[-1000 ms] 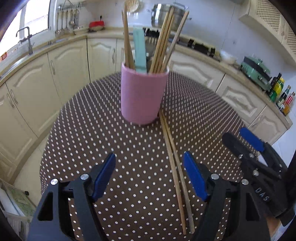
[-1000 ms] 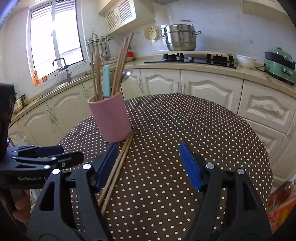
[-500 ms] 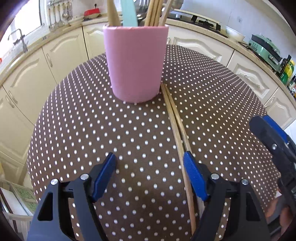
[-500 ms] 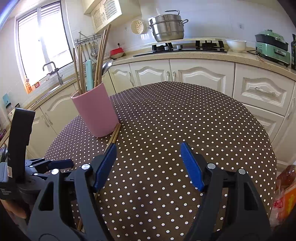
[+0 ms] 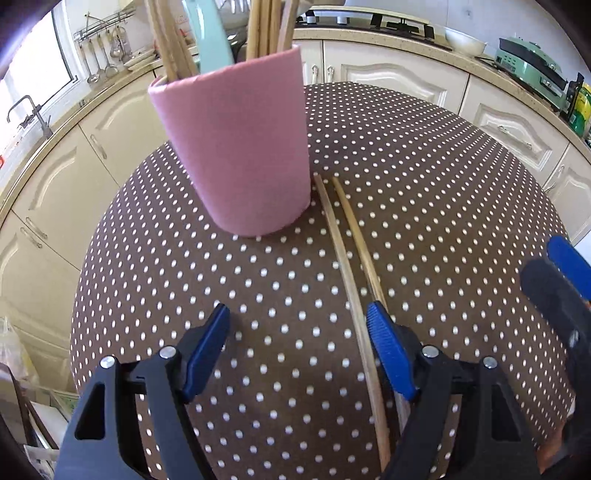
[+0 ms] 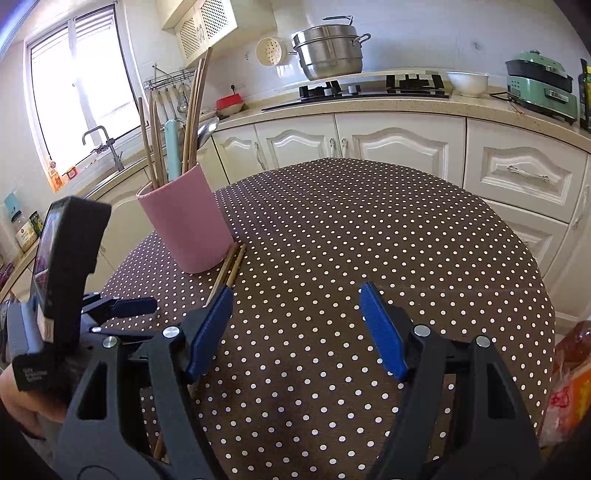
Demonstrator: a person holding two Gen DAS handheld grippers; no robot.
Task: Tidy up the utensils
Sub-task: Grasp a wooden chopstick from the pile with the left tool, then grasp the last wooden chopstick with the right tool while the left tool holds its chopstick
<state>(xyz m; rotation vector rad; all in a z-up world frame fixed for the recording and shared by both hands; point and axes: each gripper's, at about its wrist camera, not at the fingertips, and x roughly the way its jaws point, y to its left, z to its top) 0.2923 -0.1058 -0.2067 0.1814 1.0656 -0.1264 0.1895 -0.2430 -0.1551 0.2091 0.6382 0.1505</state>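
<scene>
A pink holder (image 5: 236, 147) stands on the round dotted table (image 5: 424, 192) with several wooden chopsticks (image 5: 173, 44) and a mint-handled utensil (image 5: 207, 29) upright in it. It also shows in the right wrist view (image 6: 188, 225). Two wooden chopsticks (image 5: 351, 273) lie side by side on the cloth from the holder's base toward me; they also show in the right wrist view (image 6: 229, 266). My left gripper (image 5: 299, 350) is open and empty, low over the cloth, its right finger beside the chopsticks. My right gripper (image 6: 295, 328) is open and empty, right of the chopsticks.
Cream kitchen cabinets (image 6: 399, 147) curve round behind the table. A steel pot (image 6: 328, 51) sits on the hob, with a white bowl (image 6: 467, 83) and a green appliance (image 6: 539, 86) on the counter. A sink tap (image 6: 98, 142) is under the window at left. A bag (image 6: 569, 387) is low right.
My left gripper has moved forward and down toward the holder, which now looms larger. My right gripper has drifted slightly. Both stay open; the chopsticks have not moved.
</scene>
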